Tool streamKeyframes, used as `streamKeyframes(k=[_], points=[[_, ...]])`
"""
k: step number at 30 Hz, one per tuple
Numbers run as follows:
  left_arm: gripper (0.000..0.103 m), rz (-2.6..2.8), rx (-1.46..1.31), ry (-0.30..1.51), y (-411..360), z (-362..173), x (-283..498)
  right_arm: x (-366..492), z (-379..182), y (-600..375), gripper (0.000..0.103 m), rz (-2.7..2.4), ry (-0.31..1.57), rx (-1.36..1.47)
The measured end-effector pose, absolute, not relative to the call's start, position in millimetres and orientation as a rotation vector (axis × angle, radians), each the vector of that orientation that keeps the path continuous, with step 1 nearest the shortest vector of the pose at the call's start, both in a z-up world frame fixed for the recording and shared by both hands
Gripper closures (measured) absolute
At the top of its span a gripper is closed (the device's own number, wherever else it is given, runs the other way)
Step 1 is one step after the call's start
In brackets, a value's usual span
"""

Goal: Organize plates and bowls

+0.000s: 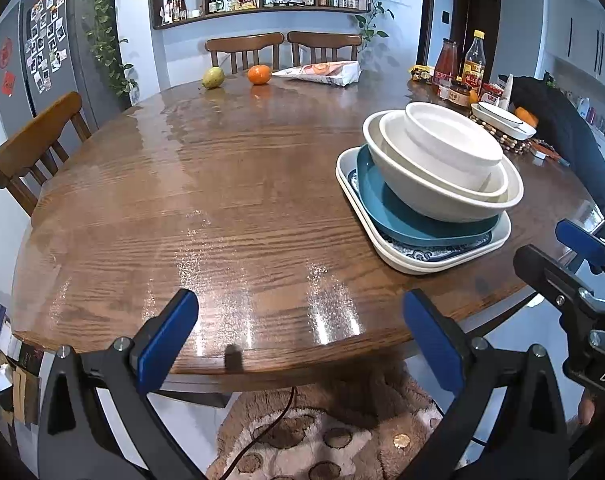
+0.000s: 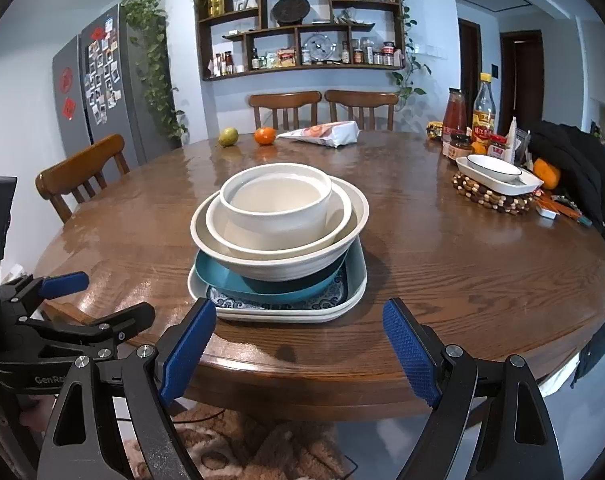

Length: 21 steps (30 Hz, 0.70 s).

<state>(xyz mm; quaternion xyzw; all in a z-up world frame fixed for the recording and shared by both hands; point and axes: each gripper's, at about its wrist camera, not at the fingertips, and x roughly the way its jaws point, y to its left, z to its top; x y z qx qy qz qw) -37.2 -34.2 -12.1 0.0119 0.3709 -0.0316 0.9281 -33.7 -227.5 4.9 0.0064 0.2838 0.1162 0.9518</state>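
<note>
The right hand-held gripper [image 2: 298,340] hangs at the near edge of the round wooden desk [image 2: 442,264], jaws wide and empty. The left hand-held gripper [image 1: 300,336] hangs beside it, also spread wide with nothing between its pads. Just beyond the right one sits the stack: a white rectangular tray [image 2: 342,308], a blue-patterned plate [image 2: 238,302], a teal dish [image 2: 218,276], then three nested cream bowls [image 2: 278,216]. Farther back lie a pear [image 2: 228,136], an orange [image 2: 264,135] and a snack bag [image 2: 326,133].
</note>
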Motion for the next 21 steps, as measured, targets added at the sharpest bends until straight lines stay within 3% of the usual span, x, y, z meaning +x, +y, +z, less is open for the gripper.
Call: streamKeyframes(k=[21], points=[[0.001, -0.064, 0.039, 0.779, -35.2, -16.1, -34.4, -31.1, 2.0, -227.8, 0.017, 0.231, 0.597, 0.015]])
